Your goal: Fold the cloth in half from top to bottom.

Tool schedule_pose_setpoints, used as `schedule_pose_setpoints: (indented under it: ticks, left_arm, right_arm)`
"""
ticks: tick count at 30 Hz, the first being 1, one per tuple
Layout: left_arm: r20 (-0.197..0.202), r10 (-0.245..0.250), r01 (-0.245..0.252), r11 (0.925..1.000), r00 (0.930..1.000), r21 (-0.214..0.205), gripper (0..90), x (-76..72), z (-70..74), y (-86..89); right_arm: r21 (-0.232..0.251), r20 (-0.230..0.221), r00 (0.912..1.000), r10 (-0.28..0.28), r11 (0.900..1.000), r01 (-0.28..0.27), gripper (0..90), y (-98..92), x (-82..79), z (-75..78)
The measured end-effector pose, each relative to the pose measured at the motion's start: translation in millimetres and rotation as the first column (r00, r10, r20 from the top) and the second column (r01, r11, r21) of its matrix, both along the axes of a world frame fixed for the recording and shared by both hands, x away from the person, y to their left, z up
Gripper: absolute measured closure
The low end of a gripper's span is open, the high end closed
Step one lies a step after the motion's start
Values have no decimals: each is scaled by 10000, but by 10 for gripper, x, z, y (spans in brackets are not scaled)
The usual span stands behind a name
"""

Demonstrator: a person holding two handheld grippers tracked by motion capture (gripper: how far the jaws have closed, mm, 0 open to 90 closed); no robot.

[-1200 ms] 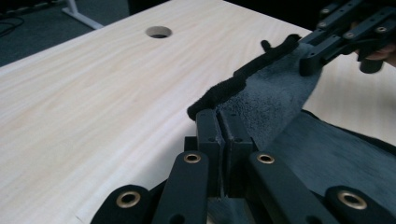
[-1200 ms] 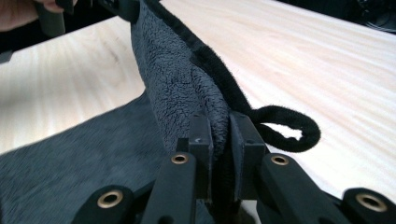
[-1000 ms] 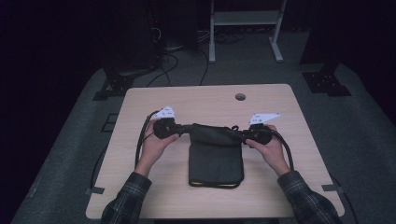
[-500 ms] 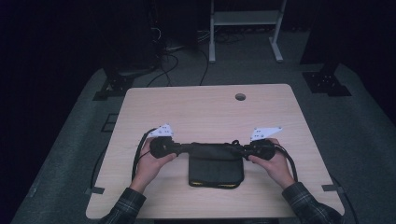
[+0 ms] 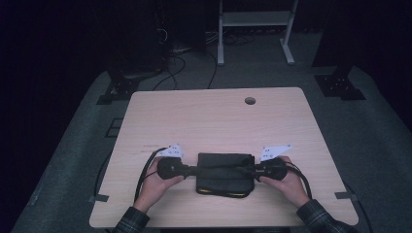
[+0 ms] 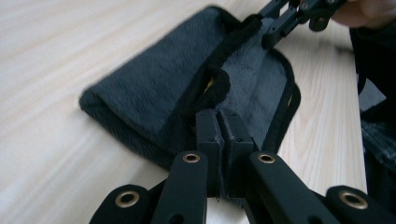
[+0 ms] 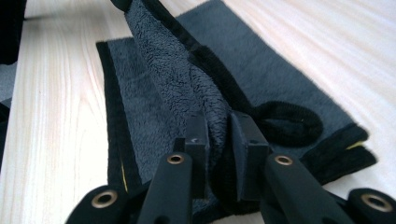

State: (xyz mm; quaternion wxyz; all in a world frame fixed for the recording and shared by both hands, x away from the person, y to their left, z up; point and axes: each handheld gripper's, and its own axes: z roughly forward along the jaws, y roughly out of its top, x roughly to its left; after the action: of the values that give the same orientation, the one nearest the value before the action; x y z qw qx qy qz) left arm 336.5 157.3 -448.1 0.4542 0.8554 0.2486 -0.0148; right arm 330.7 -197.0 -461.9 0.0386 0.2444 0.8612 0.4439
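Observation:
A dark grey towel with black edging lies folded on the wooden table, near its front edge. My left gripper is shut on the towel's left end, and its pads pinch the black hem. At the right end, my right gripper is shut on a bunched fold of the towel. Its jaws have just eased a little wider, with the cloth still between them. The edge between the two grippers hangs just above the layers below. The left gripper view has the right gripper at the far corner.
A round cable hole sits in the table's far right part. Cables trail from both grippers over the front edge. Beyond the table, a white metal frame and dark stands rest on grey carpet.
Both hands have drawn the towel's held edge toward the person and lowered it. The towel now lies shorter, folded over on itself.

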Motion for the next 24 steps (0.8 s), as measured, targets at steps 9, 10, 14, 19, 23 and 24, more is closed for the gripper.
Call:
schedule_pose_setpoints:
  ticks: [9, 10, 14, 19, 23, 24]
  left_arm:
    - [-403, -147, 174, 9975, 9991, 681, 863, -2, -116, -28]
    - [-408, -155, 183, 9974, 9990, 703, 862, -1, -118, -27]
    - [-452, -132, 165, 9973, 9989, 723, 857, 4, -123, -25]
    - [-477, -135, 170, 9972, 9988, 723, 857, 8, -123, -28]
    - [-481, -139, 173, 9973, 9987, 710, 856, 13, -127, -29]
    - [-470, -146, 180, 9972, 9988, 719, 856, 12, -127, -30]
  right_arm:
    - [-293, -160, 9999, -11, 9996, 6, 624, -48, -145, -37]
    - [-313, -105, 9999, -45, 9995, 42, 610, -68, -173, -28]
    - [-112, -26, 9997, -223, 9997, 223, 625, -223, -273, 35]
    - [398, 168, 9956, -926, 9950, 919, 736, -459, -296, 158]
    - [462, 321, 9858, -1651, 9855, 1635, 814, -515, -101, 204]
    - [485, 336, 9850, -1690, 9847, 1673, 819, -505, -59, 208]
